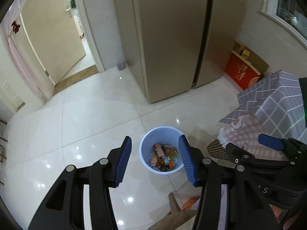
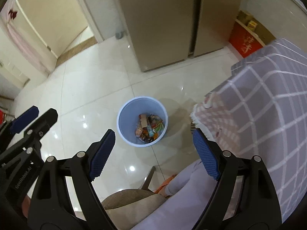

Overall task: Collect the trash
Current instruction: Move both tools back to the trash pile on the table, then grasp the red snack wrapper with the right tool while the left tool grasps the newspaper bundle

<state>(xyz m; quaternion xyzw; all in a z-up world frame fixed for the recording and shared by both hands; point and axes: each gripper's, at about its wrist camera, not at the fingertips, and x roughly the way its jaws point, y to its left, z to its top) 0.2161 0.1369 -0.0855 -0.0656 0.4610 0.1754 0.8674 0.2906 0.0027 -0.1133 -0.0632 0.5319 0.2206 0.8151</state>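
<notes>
Bin (image 2: pixel 122 128): wrappers (image 2: pixel 149 127) jumbled, individual items unreadable.
Left gripper (image 1: pixel 155 163): fingers apart, empty.
Right gripper (image 2: pixel 153 153): fingers wide, empty.
Person's foot (image 1: pixel 189 202): lower centre, mostly hidden.

- You are in a home, in a room with a kitchen or dining character.
- The glossy white tiled floor (image 1: pixel 86 124) reflects ceiling lights.
- A tall two-door refrigerator (image 1: pixel 172 38) in a champagne finish stands against the wall.
- An interior door (image 1: pixel 48 38) stands open at the left, with a red bow (image 1: pixel 15 26) on the adjoining frame.
- A grey checked tablecloth (image 2: pixel 268 95) covers a table at the right.
- A red gift box (image 1: pixel 241 72) and cardboard cartons sit on the floor in the corner.
- A small blue waste bin (image 2: pixel 122 122) holding snack wrappers (image 2: pixel 149 128) stands on the floor.
</notes>
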